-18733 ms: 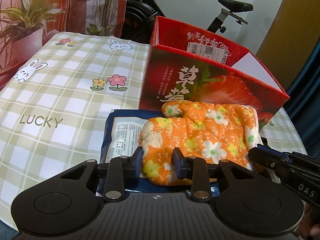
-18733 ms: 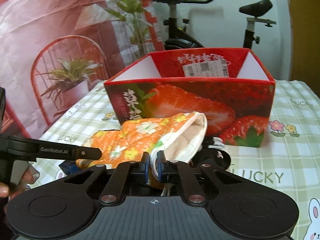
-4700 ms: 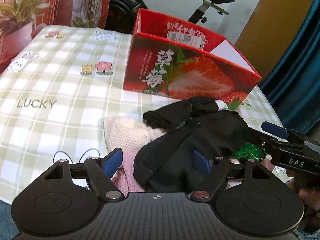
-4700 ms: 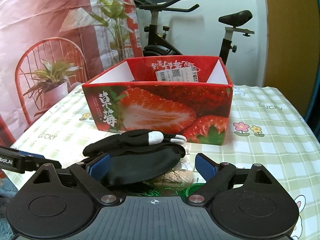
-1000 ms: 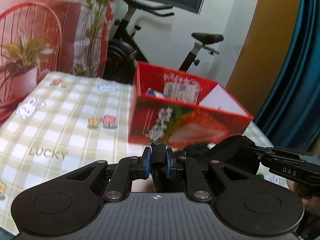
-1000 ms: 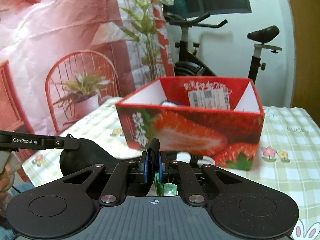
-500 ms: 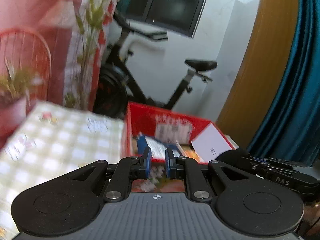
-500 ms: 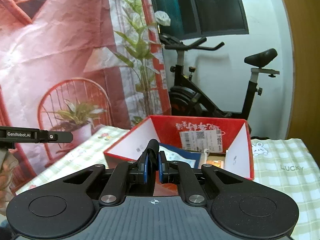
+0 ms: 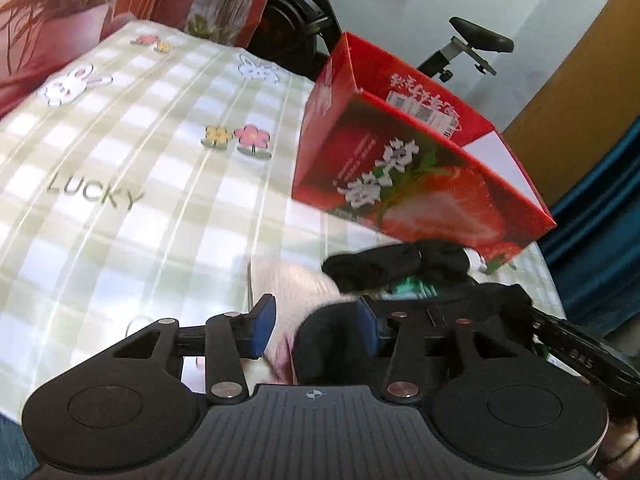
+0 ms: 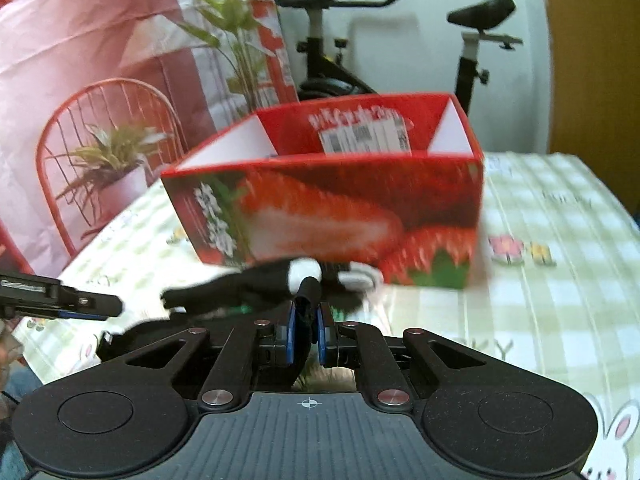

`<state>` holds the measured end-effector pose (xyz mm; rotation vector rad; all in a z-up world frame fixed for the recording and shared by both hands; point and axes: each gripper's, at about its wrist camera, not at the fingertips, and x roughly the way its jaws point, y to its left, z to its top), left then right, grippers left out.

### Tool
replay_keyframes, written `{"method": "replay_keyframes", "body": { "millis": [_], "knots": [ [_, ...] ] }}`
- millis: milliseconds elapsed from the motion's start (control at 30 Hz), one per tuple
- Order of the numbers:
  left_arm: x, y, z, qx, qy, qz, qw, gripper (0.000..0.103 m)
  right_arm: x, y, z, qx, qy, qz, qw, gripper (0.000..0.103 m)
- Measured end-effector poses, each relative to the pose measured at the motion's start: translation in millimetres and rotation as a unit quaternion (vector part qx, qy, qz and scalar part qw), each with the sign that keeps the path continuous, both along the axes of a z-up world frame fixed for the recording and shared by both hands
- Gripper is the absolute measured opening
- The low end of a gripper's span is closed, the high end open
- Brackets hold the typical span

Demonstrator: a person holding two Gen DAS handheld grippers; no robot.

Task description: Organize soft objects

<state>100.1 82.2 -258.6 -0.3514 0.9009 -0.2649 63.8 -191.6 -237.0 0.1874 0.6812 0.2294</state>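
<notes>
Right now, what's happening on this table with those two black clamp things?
A person is tidying soft items into the red strawberry box with a handheld gripper in each hand. The right gripper is shut on a piece of black cloth from the pile in front of the box. The left gripper is opening its jaws over the pile, with black fabric and a pale pink knitted piece between them, not pinched.

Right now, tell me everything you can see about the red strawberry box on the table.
The red strawberry box is an open-topped carton, cardboard by the look of it, standing upright on the checked tablecloth. Its outer walls show big strawberries, white blossoms and white Chinese characters; the inner side flaps are white, and a barcode label sits on the far inner wall. A heap of black fabric lies at its near foot; whether it touches is unclear.
</notes>
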Motion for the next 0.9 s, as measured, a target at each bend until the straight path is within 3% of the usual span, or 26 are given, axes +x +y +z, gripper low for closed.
{"method": "replay_keyframes", "body": {
  "millis": [233,467,667,900],
  "knots": [
    [-11,-9,-11,0.008,0.017,-0.025,0.9995,0.047,-4,-1,-6,0.007,0.001,0.001,1.0,0.01],
    [-10,-11,-23,0.022,0.041,-0.021,0.9987,0.047,-3,-3,-9,0.011,0.007,0.0,1.0,0.01],
    [-12,-7,-25,-0.002,0.041,-0.016,0.999,0.045,-3,1,-10,0.011,0.009,0.008,1.0,0.01],
    [-20,-8,-3,0.012,-0.004,-0.006,0.9999,0.025,-8,4,0,0.012,-0.011,0.021,1.0,0.011]
  ]
}}
